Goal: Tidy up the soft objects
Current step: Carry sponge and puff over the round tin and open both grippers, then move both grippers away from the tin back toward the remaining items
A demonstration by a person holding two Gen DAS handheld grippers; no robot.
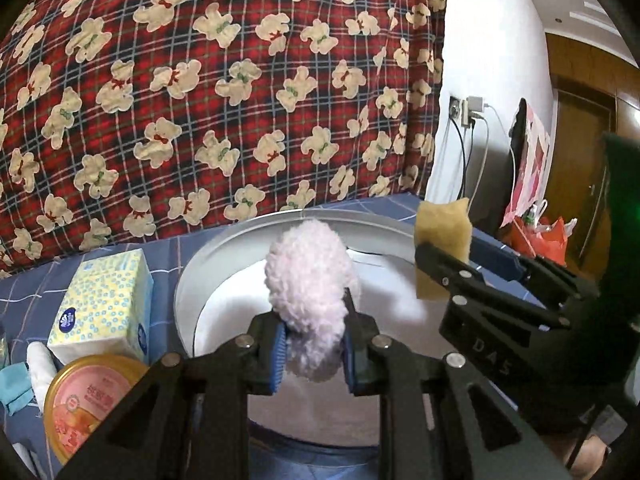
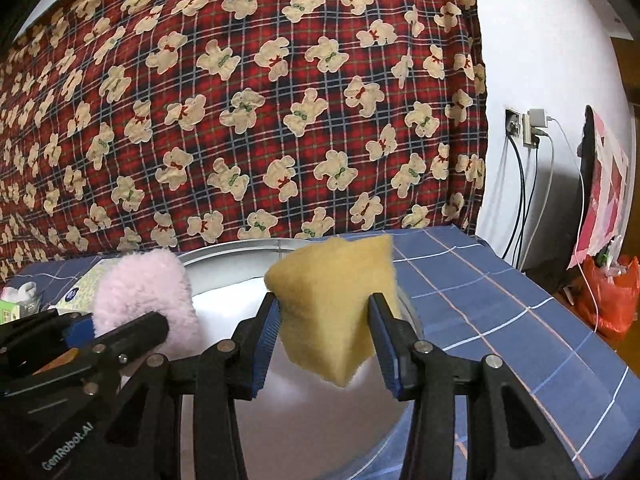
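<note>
Setting: a bed covered by a blue checked sheet (image 2: 500,292), with a red plaid bear-print quilt (image 1: 200,100) piled along its far edge.
Container: a round white basin (image 1: 224,248) sits on the sheet near the quilt, apparently the collecting place for the soft things.
Left gripper (image 1: 314,354): its blue pads are pinching a fluffy pale pink pom (image 1: 310,280), squeezed narrow at the grip.
Pink pom direction: its long axis runs away from the jaws, up and forward over the basin's inside.
Right gripper (image 2: 324,346): its fingers are clamped on a yellow sponge block (image 2: 336,300) from both sides.
Sponge direction: held tilted, one corner hanging down toward the basin, just inside its right rim.
Likely reason: both items hang above the basin, ready for dropping in.
Left edge of the bed: a tissue pack (image 1: 104,304) and a round pink-lidded tub (image 1: 86,404), untouched.
</note>
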